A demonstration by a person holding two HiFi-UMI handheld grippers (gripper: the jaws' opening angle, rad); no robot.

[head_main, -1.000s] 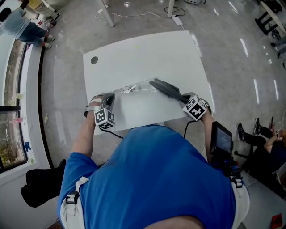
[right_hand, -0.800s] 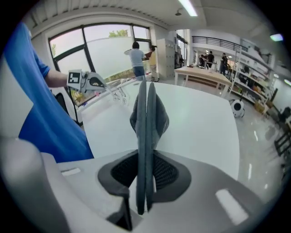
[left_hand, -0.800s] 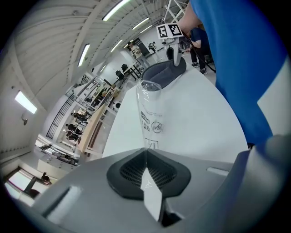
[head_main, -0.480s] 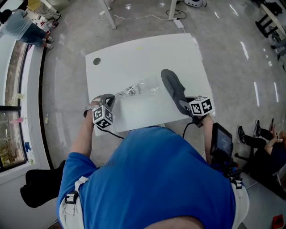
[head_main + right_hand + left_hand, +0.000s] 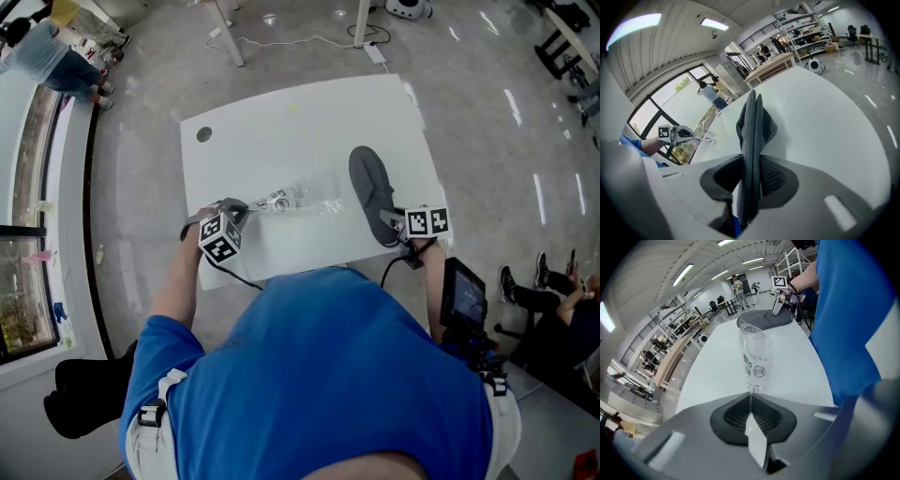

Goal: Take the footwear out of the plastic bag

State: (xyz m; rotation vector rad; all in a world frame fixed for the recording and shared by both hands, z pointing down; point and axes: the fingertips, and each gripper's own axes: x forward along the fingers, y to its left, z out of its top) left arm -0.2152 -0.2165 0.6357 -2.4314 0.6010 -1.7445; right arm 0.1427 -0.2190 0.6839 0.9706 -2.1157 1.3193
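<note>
Two grips: your left fingers point(image 5: 731, 420) pinch the plastic bag point(image 5: 754, 362); your right fingers point(image 5: 773, 178), just opening, apparently clasp the shoe point(image 5: 752, 126) on the bench point(image 5: 281, 131).

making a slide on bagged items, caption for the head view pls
Left gripper pinches the empty clear bag; right gripper, jaws just easing open, grips the dark footwear, at a white table.

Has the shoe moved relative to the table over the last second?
Yes. The shoe swung away from the bag toward the table's right edge and is now clear of the bag.
</note>
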